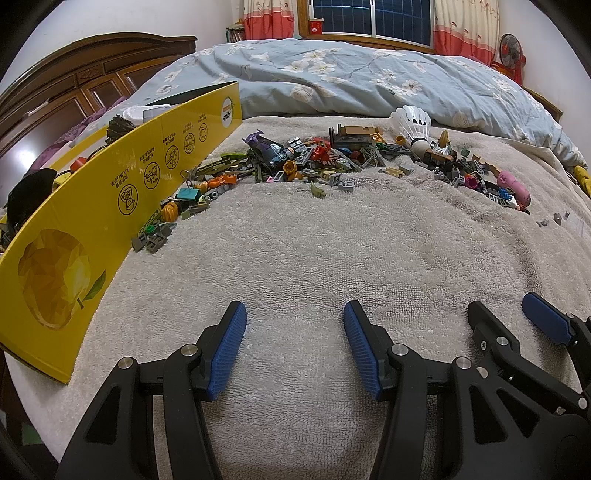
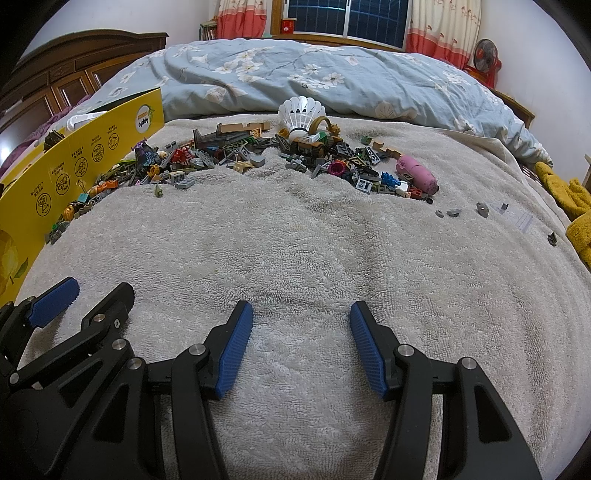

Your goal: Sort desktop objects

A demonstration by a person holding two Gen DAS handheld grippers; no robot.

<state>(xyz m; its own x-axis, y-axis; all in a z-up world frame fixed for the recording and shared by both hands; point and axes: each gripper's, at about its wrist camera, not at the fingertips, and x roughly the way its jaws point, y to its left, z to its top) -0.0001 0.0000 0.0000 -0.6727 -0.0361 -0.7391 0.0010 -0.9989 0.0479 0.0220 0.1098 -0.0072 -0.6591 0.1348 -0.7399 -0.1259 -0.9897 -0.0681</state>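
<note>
Toy bricks [image 1: 314, 158] heaped on towel [image 1: 295, 258], yellow box [image 1: 92, 206] partly filled, both hand-held grippers [image 1: 295, 347] agape, empty.

Home bedroom: bed [image 1: 332, 70], carved wooden headboard [image 1: 74, 85], curtains [image 1: 269, 18]

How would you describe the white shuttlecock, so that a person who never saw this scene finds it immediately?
Start at the grey towel spread before the blue floral quilt. Follow the band of small toy bricks to its far edge, near the quilt. The shuttlecock stands there, the only white feathered fan among small dark and coloured pieces.
</note>
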